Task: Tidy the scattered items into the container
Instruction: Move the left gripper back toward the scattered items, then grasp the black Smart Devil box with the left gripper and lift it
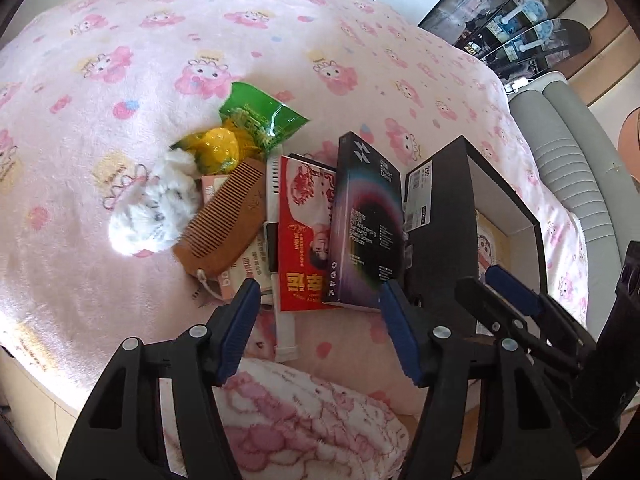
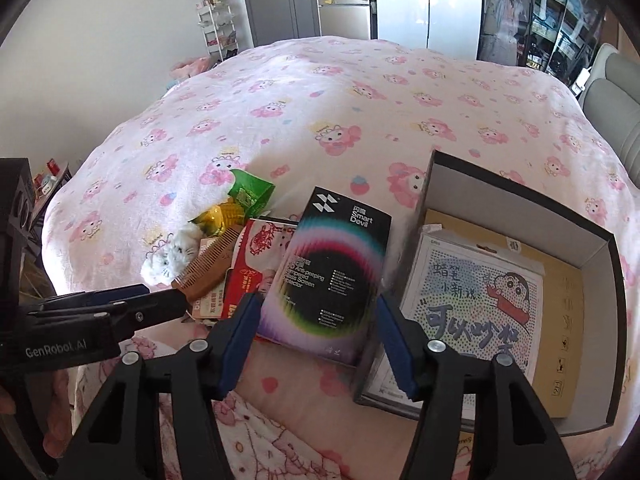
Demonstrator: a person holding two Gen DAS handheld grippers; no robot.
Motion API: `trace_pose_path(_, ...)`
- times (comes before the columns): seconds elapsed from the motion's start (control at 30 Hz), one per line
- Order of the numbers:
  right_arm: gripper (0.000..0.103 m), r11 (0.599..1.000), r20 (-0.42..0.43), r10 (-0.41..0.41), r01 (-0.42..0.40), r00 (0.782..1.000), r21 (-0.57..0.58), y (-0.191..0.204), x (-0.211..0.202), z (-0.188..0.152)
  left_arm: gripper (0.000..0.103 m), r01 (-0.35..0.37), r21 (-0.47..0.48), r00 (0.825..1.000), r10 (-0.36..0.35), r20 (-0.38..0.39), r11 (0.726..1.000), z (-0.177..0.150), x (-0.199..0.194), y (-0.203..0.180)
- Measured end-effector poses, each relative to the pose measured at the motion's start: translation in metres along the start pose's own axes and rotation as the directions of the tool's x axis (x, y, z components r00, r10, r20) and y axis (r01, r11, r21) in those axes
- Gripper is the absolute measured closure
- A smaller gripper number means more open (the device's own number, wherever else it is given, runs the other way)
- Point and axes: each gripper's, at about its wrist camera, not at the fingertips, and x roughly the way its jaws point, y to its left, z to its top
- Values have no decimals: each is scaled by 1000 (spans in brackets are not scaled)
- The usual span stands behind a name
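Note:
A heap of items lies on the pink bed. It includes a white plush toy (image 1: 148, 216) (image 2: 170, 260), a wooden comb (image 1: 218, 220) (image 2: 208, 272), a green packet (image 1: 260, 116) and a yellow packet (image 1: 218, 146). A red booklet (image 1: 304, 232) (image 2: 256, 264) lies beside them, and a black screen-protector box (image 1: 366, 220) (image 2: 332, 272) leans on the black container (image 1: 440, 200) (image 2: 520, 204). A cartoon card (image 2: 476, 304) lies inside the container. My left gripper (image 1: 320, 296) (image 2: 168, 298) hovers open over the booklet's near edge. My right gripper (image 2: 316, 308) (image 1: 486, 282) is open, and the black box shows between its fingers.
The pink patterned blanket (image 2: 320, 100) covers the whole bed. A folded pink fleece (image 1: 300, 420) lies at the near edge. A grey headboard (image 1: 560, 140) stands on the right. Beyond the bed are a wardrobe, a shelf rack (image 2: 220, 28) and a glass cabinet.

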Motion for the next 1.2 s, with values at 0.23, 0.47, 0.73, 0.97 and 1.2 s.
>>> trace_pose_path(0.23,59,999,-35,24,-22,999,49,-19,8,-9,55,40,-67,976,-53,-209,997,16,70,-12)
trace_pose_path(0.47,59,994,-29,38,-35,999,101,-38,0,-12,37,18,-77,948,-41,-314,997,21,114,-29)
trace_pose_path(0.73,59,989,-42,79,-72,996,131,-48,-7,-24,75,39,-51,973,-49,-224,998,16,91,-40)
trace_pose_path(0.97,59,977,-45,179,-172,983,127,-31,-15,-27,80,73,-73,992,-80,-102,995,5,31,-23)
trace_pose_path(1.2,58,957,-90,287,-281,954,78,22,8,-15,77,143,-207,985,-159,-61,968,13,5,35)
